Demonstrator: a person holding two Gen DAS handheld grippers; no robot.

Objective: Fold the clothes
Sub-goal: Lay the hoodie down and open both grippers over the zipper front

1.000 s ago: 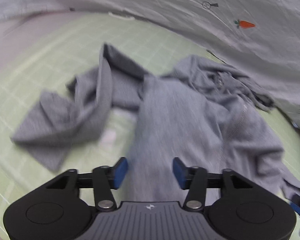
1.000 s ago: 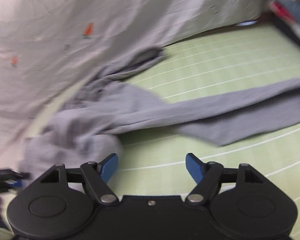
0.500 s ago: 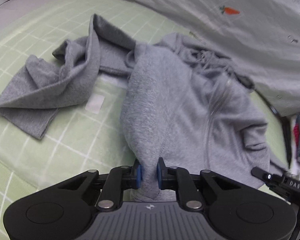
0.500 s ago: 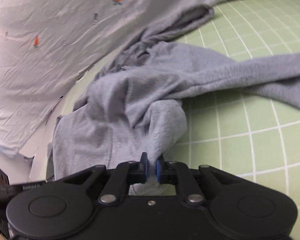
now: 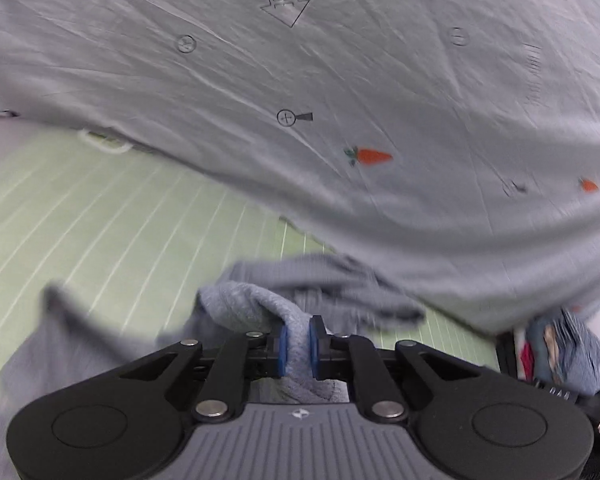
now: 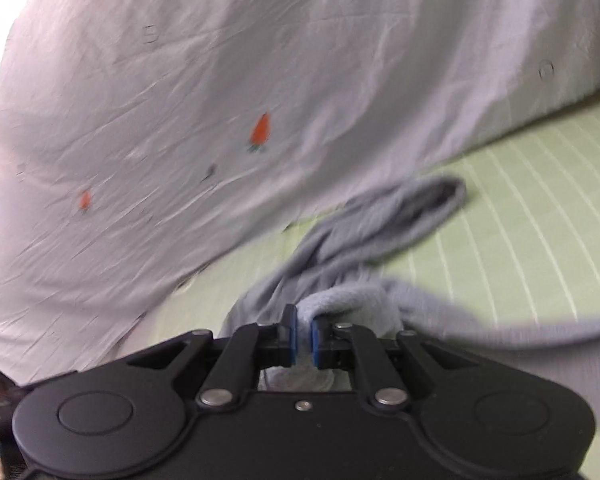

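L gripper [image 5: 297,345] is seen clamped on a thick fold of the grey hoodie [image 5: 252,308]; blue pads [image 5: 283,344] are pressed into the fabric from both sides. R gripper [image 6: 302,340] is likewise pinched on another bunch of the same hoodie [image 6: 348,296], jaws nearly together w/ cloth between. The garment is held up at both grips, the rest trailing down onto the green gridded mat [image 5: 100,216]. In the R view a sleeve or hood loop [image 6: 412,208] is laid out toward the far edge, close to the white carrot-print sheet [image 6: 260,100]; another part is stretched off to the right, blurred. In the L view a blurred stretch of grey cloth is seen lower left. Open mat is seen to the left in the L view and to the right in the R view. The sheet [image 5: 380,120] is draped along the far side, its hem meeting the mat. Piled clothes [image 5: 560,344] are glimpsed at far right, details too blurred to tell.
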